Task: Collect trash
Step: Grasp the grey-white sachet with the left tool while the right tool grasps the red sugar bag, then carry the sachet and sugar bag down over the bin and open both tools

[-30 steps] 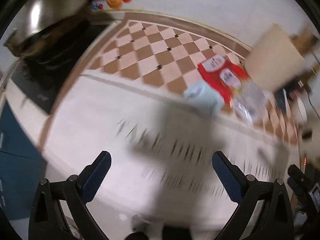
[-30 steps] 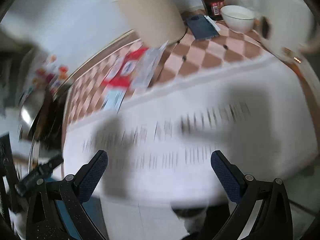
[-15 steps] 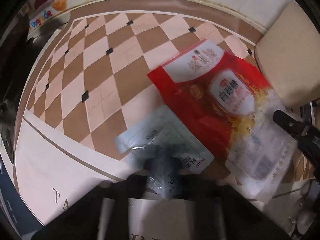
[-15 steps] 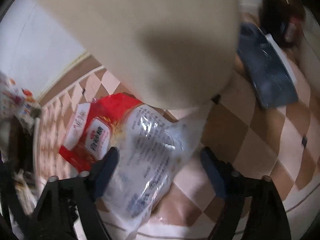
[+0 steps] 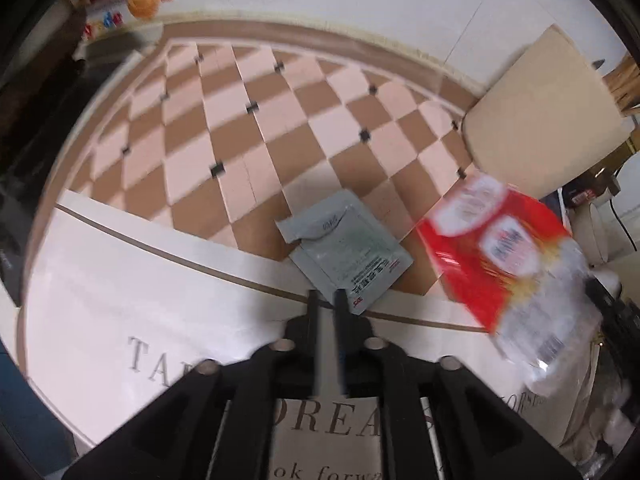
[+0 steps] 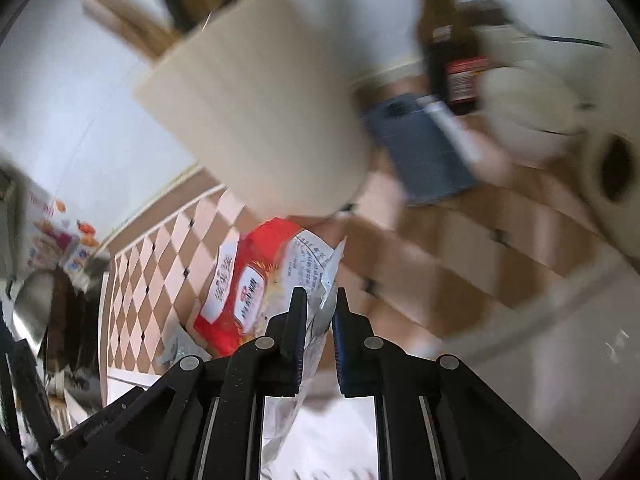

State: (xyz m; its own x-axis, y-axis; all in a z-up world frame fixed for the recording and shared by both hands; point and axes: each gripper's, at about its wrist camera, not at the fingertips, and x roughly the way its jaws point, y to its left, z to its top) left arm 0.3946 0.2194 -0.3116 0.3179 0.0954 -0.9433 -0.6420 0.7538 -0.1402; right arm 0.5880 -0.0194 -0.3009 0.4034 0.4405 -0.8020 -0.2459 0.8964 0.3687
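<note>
A flat grey sachet wrapper lies on the checkered counter at the seam with the white cloth. My left gripper is shut on its near corner. A red and clear plastic bag hangs lifted off the counter. My right gripper is shut on its clear edge. The bag also shows at the right of the left wrist view, blurred. The grey sachet peeks out under the bag in the right wrist view.
A beige utensil holder stands just behind the bag, also in the left wrist view. A blue phone, a dark bottle and a white bowl sit to the right. A steel pan is far left.
Both grippers came in from above the white cloth and shut. The left closed on the grey sachet. The right closed on the red bag and lifted it off the counter.
</note>
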